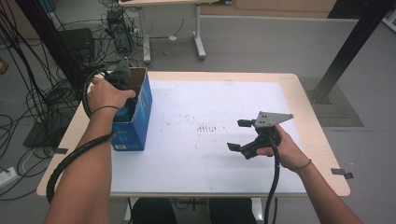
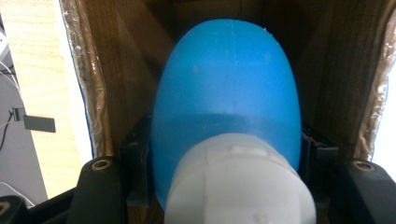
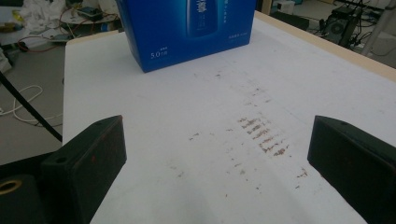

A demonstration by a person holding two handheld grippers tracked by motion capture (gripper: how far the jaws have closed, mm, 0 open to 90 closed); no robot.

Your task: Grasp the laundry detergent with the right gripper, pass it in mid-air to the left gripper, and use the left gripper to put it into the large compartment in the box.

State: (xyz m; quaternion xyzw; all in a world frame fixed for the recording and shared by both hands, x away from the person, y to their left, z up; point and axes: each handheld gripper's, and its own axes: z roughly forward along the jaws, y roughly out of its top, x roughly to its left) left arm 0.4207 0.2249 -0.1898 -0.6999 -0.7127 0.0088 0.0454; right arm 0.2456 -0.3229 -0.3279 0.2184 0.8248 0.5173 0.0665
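A grey floor [image 1: 261,42] strewn with black cables [image 1: 28,100] surrounds the wooden table [image 1: 306,116].

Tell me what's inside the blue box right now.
Inside the blue box sits a blue bottle with a white cap, clamped by the left gripper. The bottle and gripper hide the box's bottom.

High view: the left gripper [image 1: 122,88] sinks into the open blue box [image 1: 140,112], its fingers concealed by the hand and the box walls. Left gripper view: the blue bottle [image 2: 226,84] is blurred at close range, its white cap [image 2: 240,182] cropped by the lower edge. Right gripper view: box top cropped.
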